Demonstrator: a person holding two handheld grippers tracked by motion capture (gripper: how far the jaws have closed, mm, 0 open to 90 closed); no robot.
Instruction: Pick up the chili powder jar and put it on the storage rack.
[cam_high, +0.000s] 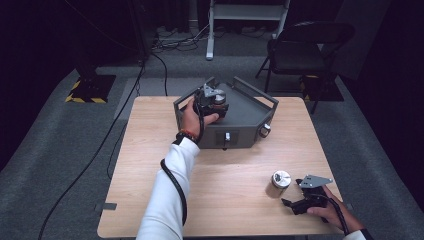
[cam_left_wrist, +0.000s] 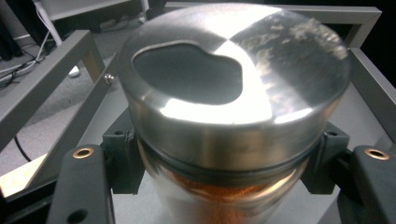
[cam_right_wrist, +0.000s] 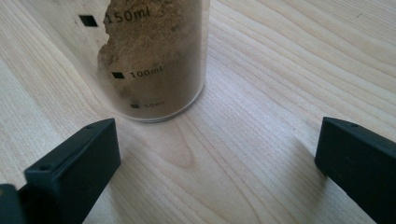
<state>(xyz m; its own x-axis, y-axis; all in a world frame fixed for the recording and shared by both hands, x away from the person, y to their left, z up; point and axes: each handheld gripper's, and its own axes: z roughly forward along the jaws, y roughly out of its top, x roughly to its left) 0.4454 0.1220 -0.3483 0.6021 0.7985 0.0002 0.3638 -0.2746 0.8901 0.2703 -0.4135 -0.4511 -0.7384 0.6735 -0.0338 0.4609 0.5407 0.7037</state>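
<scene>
So the left gripper (cam_high: 214, 101) is up at the far side of the wooden table (cam_high: 150, 150), reaching over the grey metal tray (cam_high: 245, 117) that sits there, and it has a jar (cam_left_wrist: 233, 107) clamped between its jaws. In the left gripper view you can see it really well: shiny steel lid (cam_left_wrist: 261, 56) with an odd-shaped opening cut into the top, clear body below with something orange-brown inside, and the black jaws pressed against both sides just under the lid. The jar looks upright and sits above the tray floor, inside the tray's railing; whether it's touching the floor I can't tell. The white sleeve (cam_high: 167, 200) of the person stretches diagonally across the table to get there. Meanwhile the right gripper (cam_high: 292, 201) is down at the near right corner of the table, jaws spread wide and holding nothing. Just beside it, a bit toward the left, stands a second jar (cam_high: 278, 183) on the bare wood, also with a steel lid. In the right gripper view that one is a clear measuring-type jar with 50, 100 and 150 ml marks printed on it, filled with tan powder (cam_right_wrist: 154, 46) past the 150 mark. It's standing just ahead of the left-hand jaw, not between the jaws and not touched by either one.
</scene>
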